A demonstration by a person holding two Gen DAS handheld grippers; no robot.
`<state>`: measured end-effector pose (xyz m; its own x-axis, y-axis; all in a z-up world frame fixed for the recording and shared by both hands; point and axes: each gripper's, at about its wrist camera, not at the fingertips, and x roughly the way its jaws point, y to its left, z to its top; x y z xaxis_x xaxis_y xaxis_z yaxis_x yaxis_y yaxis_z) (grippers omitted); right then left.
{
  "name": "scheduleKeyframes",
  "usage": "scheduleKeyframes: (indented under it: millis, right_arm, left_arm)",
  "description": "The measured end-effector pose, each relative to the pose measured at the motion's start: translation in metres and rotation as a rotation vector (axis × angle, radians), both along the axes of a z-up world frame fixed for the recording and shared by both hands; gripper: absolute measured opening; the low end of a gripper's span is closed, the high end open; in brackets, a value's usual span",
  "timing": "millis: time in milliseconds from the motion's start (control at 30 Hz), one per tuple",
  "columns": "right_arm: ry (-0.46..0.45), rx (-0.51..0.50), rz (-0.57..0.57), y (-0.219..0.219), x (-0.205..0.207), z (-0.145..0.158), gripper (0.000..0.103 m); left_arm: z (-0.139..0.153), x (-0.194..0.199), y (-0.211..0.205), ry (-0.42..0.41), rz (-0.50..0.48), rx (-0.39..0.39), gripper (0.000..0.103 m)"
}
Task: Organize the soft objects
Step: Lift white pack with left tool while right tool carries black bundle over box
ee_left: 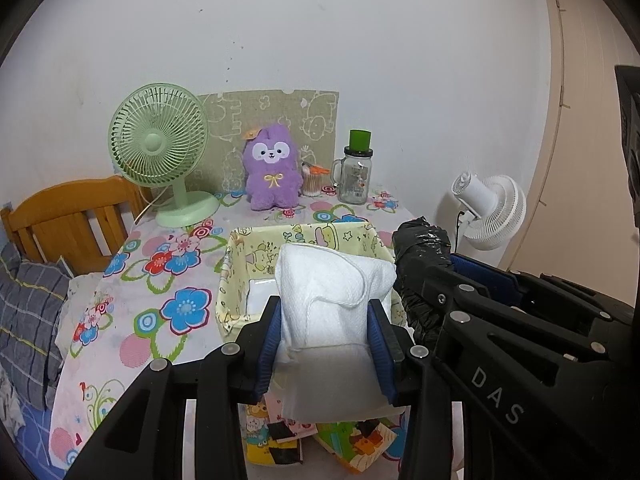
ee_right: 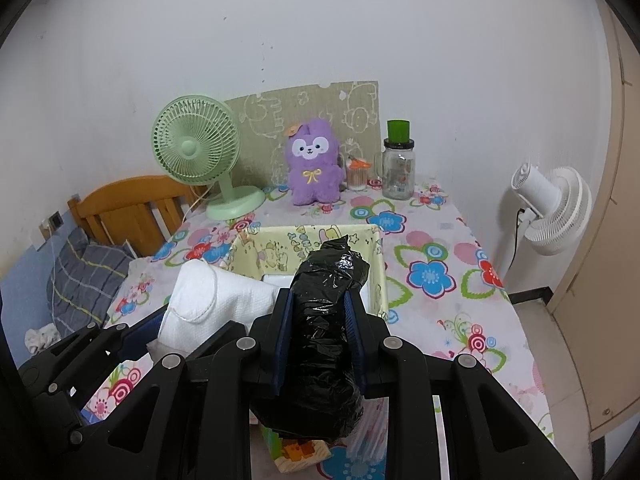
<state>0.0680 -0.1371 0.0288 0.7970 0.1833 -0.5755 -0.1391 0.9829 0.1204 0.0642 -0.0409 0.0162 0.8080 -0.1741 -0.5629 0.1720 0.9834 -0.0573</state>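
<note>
My left gripper (ee_left: pixel 325 310) is shut on a folded white towel pack (ee_left: pixel 328 300) with a loose string, held above the near side of the table. My right gripper (ee_right: pixel 318 302) is shut on a roll of black plastic bags (ee_right: pixel 324 320), held beside it; that roll also shows at the right of the left wrist view as the black roll (ee_left: pixel 424 264), and the white towel pack (ee_right: pixel 208 304) shows at the left of the right wrist view. Behind both stands a yellow cartoon-print fabric basket (ee_left: pixel 304 236) (ee_right: pixel 304 240) with something white inside it.
On the flowered tablecloth (ee_right: pixel 432 272) at the back stand a green desk fan (ee_left: pixel 160 152), a purple plush toy (ee_left: pixel 272 168), a cup of cotton swabs (ee_left: pixel 312 180) and a glass jar with a green lid (ee_left: pixel 354 172). Colourful packets (ee_left: pixel 356 444) lie below the grippers. A wooden headboard (ee_left: pixel 68 216) is left, a white floor fan (ee_right: pixel 552 208) right.
</note>
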Motion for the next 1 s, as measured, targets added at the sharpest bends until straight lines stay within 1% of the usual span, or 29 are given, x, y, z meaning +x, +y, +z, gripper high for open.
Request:
scheduleKeyframes:
  millis: [500,633,767,1000]
  right_arm:
    - [0.013,0.002,-0.005,-0.002,0.039,-0.001,0.029]
    - [0.014,0.002,-0.004,-0.003,0.041,-0.002,0.029]
    - [0.020,0.002,-0.002,-0.003,0.059,-0.002,0.029]
    - [0.028,0.003,0.007,-0.001,0.083,-0.006,0.029]
  left_arm:
    - [0.000,0.037,-0.002,0.012,0.002,0.001,0.042]
    - [0.000,0.045,-0.003,0.015,0.004,0.000,0.042]
    - [-0.001,0.062,-0.003,0.024,0.007,-0.003,0.042]
    - [-0.004,0.078,-0.001,0.031,0.017,-0.001,0.042]
